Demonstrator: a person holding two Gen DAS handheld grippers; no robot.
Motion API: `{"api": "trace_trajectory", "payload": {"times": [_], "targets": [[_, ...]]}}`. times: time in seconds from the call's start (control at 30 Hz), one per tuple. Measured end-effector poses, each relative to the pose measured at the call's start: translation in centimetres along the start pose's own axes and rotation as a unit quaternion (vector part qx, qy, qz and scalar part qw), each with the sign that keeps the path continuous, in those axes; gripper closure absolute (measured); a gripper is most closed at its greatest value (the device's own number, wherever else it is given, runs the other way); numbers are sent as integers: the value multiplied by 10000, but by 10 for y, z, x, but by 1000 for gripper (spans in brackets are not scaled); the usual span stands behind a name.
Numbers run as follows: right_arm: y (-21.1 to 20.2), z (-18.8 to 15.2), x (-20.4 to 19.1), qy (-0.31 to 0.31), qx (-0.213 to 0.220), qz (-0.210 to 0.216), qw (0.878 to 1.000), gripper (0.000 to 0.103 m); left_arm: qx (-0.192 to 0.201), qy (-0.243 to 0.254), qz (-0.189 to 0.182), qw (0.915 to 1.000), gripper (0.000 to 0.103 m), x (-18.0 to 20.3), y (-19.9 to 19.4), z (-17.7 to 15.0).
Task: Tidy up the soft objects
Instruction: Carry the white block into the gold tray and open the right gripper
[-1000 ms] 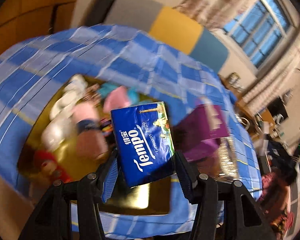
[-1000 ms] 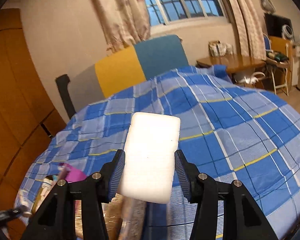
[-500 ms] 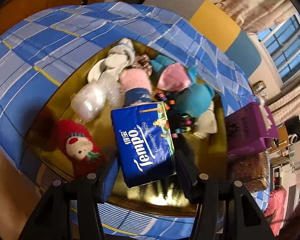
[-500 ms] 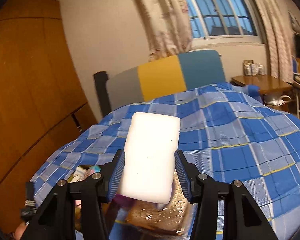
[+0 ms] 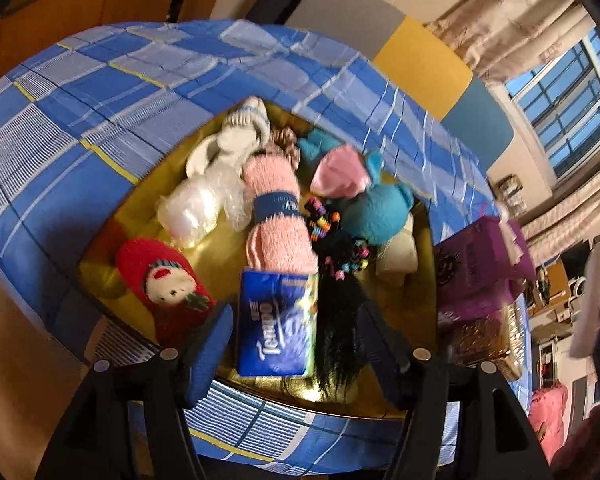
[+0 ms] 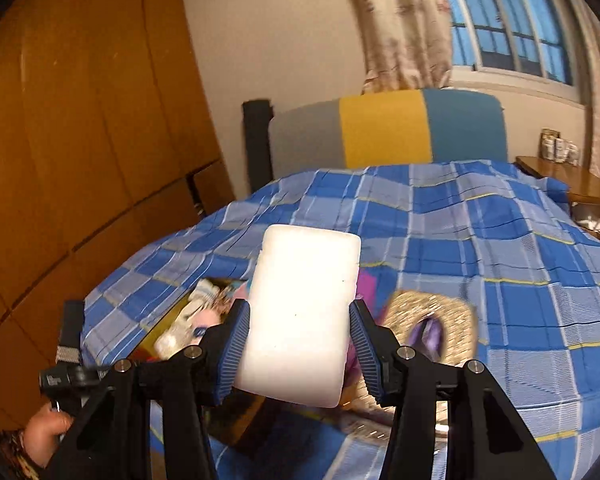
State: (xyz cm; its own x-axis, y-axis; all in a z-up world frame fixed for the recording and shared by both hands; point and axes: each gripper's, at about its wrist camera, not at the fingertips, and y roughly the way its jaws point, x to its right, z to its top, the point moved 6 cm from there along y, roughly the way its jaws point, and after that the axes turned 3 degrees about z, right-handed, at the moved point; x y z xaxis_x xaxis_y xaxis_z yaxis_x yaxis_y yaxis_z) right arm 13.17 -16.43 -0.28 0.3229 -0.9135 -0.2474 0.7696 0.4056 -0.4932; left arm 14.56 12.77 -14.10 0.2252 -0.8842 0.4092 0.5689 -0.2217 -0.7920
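Observation:
In the left wrist view my left gripper (image 5: 296, 332) is open, its jaws spread wide. The blue Tempo tissue pack (image 5: 276, 324) lies between them on the gold tray (image 5: 416, 312), touching neither finger. The tray also holds a pink rolled towel (image 5: 278, 220), a red Santa plush (image 5: 164, 280), a teal and pink plush (image 5: 364, 196), white socks (image 5: 228, 144), a clear bag (image 5: 196, 208) and a black wig with beads (image 5: 340, 312). In the right wrist view my right gripper (image 6: 300, 344) is shut on a white sponge block (image 6: 300, 320), held above the bed.
The tray sits on a blue plaid bedspread (image 5: 100, 120). A purple box (image 5: 480, 264) and a woven gold basket (image 6: 432, 320) stand right of the tray. A padded headboard (image 6: 384, 128) and wooden wardrobe (image 6: 80, 140) lie beyond.
My left gripper has opened and let go of the Tempo pack, which now lies on the tray. My right gripper, still holding the sponge, has swung left and down toward the tray.

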Motion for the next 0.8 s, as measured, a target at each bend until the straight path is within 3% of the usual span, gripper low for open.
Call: {"api": "trace_trajectory", "payload": {"times": [0.2,0.4,0.8], "targets": [[22,-21,-27,-166,-440,231,9986,51,282,-239,-217,9991,37,-4,-22,9],[48,-38,-51,-229,-897,355,9951,51,510,-96,-222,9984,37,-4,-37,13],[92,-60,-84,-394,-1407,92,9892,51,659,179,-122,9976,37,-11,-49,10]]}}
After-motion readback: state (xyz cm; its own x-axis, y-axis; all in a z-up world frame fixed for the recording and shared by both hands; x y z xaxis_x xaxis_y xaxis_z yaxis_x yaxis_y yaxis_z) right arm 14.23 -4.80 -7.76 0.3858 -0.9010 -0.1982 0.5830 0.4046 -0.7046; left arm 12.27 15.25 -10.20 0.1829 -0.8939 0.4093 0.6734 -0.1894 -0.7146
